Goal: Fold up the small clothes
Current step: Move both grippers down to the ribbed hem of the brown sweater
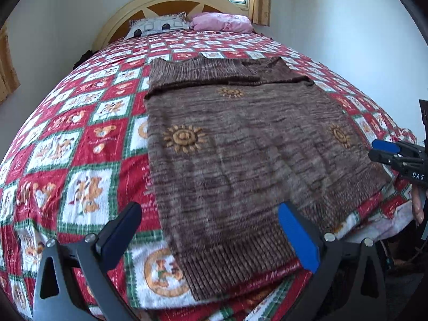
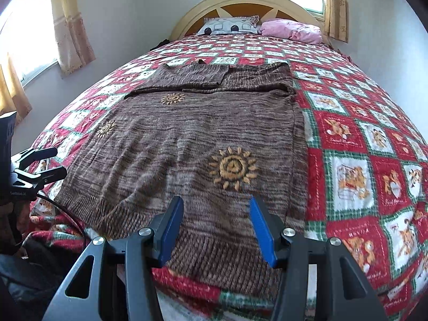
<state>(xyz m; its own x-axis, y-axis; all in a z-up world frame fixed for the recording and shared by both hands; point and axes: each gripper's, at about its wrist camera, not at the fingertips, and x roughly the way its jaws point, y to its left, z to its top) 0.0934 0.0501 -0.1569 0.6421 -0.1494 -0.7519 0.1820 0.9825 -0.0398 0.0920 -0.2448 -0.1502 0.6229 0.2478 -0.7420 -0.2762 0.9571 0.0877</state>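
Note:
A brown knitted sweater [image 1: 240, 144] with orange sun patterns lies flat on the bed, its sleeves folded across the chest at the far end. It also shows in the right wrist view [image 2: 203, 144]. My left gripper [image 1: 211, 214] is open and empty, above the sweater's near hem at its left corner. My right gripper [image 2: 216, 208] is open and empty, above the hem near its right corner. The right gripper also shows at the right edge of the left wrist view [image 1: 382, 151], and the left gripper at the left edge of the right wrist view [image 2: 57, 161].
The bed carries a red, white and green teddy-bear quilt [image 1: 80, 165]. A grey patterned pillow [image 1: 157, 25] and a pink pillow [image 1: 222, 22] lie by the cream headboard [image 1: 171, 0]. Curtained windows are behind and to the left [image 2: 67, 24]. The bed's near edge drops off just below the hem.

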